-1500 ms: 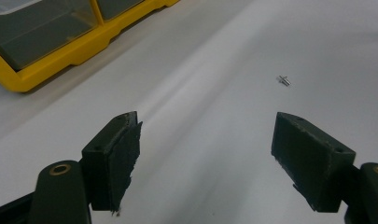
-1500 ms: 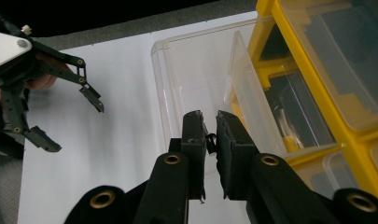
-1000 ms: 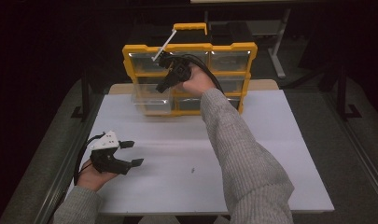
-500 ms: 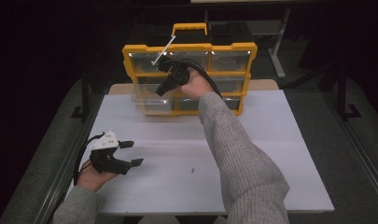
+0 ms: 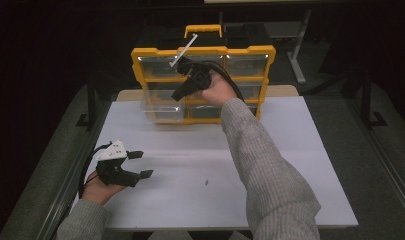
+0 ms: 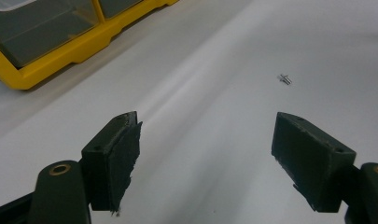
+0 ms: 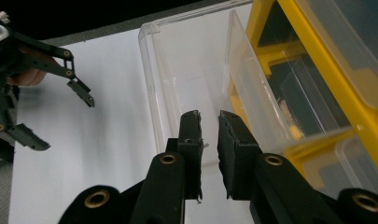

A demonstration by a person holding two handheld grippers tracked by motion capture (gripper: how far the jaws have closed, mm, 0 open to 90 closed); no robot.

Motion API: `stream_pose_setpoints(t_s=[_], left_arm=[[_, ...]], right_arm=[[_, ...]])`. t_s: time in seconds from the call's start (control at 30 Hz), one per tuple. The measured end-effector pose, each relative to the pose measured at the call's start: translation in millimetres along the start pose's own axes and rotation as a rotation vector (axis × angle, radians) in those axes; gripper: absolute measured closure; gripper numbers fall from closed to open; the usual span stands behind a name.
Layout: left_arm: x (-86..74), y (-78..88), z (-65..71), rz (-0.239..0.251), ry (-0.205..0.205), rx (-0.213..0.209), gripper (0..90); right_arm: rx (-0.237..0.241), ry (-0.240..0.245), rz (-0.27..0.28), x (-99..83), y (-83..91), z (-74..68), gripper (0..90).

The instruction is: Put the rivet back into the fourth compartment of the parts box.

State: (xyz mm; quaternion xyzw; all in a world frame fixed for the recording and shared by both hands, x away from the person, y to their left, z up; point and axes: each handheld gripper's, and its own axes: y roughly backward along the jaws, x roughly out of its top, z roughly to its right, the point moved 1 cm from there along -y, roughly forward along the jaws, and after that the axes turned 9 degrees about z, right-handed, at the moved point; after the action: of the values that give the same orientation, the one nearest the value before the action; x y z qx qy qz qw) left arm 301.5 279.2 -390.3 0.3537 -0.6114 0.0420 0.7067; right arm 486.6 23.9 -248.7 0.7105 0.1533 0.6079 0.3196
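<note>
A yellow organiser (image 5: 263, 53) with clear drawers stands at the back of the white table (image 5: 290, 165). One clear drawer (image 5: 160, 111) is pulled out at its lower left, and it reads as an empty clear tray (image 7: 186, 60) in the right gripper view. My right gripper (image 5: 178, 94) hangs over that drawer, its jaws nearly together (image 7: 208, 119). A tiny metal piece (image 7: 204, 144) sits in the narrow gap between them. My left gripper (image 5: 141, 164) rests at the table's left, wide open and empty (image 6: 210, 135). A small screw (image 5: 206, 182) lies loose on the table (image 6: 284, 79).
The organiser has a yellow carry handle (image 5: 204, 29) on top and closed drawers (image 5: 246, 64) on its right side. A dark metal frame (image 5: 92, 95) runs along the table's left edge. In the right gripper view the left gripper (image 7: 65, 116) shows far off at the left.
My right hand has shifted only very slightly over the pulled-out drawer. The left gripper has stayed where it was.
</note>
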Motion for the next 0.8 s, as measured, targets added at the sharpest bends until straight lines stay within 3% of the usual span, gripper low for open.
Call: stream_pose_setpoints(t_s=[0.4, 0.8], left_arm=[[-0.5, -1.5, 0.6, -0.008, -0.002, -0.001, 23.0], [-0.6, -2.0, 0.5, -0.011, -0.006, 0.001, 23.0]], right_arm=[[-0.008, -0.037, 0.04, -21.5, 33.1, 0.2, 76.9], [-0.014, -0.055, 0.043, -45.6, 50.7, -6.1, 74.1]])
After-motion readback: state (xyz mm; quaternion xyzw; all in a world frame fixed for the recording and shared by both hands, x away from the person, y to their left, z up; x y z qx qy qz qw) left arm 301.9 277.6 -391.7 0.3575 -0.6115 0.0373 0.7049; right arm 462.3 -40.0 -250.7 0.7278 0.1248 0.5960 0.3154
